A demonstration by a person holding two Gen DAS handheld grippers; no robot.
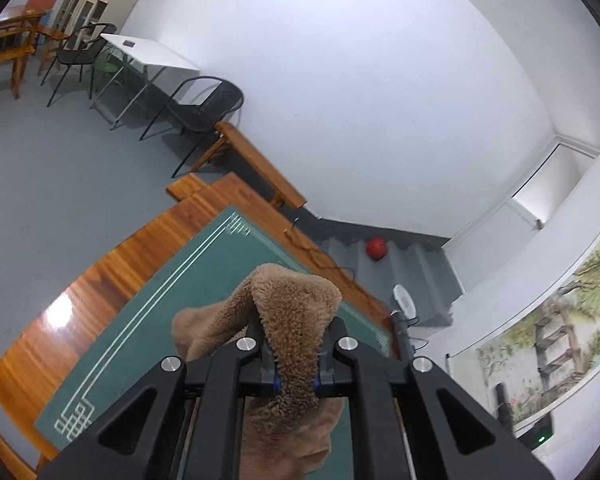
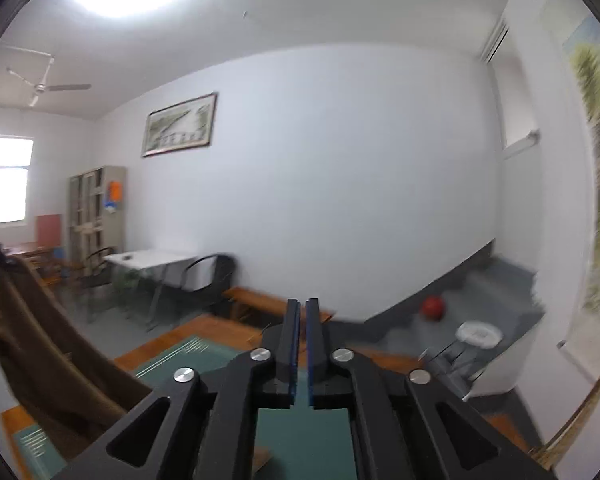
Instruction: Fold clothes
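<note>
My left gripper is shut on a fold of a fuzzy brown garment, held above the green mat; the cloth bulges past the fingertips and hangs down below. In the right wrist view the same brown garment hangs stretched at the far left, lifted off the green mat. My right gripper is shut and empty, raised above the mat and apart from the garment.
The mat lies on a wooden table. Beyond stand a wooden bench, black chairs, a white folding table and a cabinet. A red ball and a white fan lie on the grey floor.
</note>
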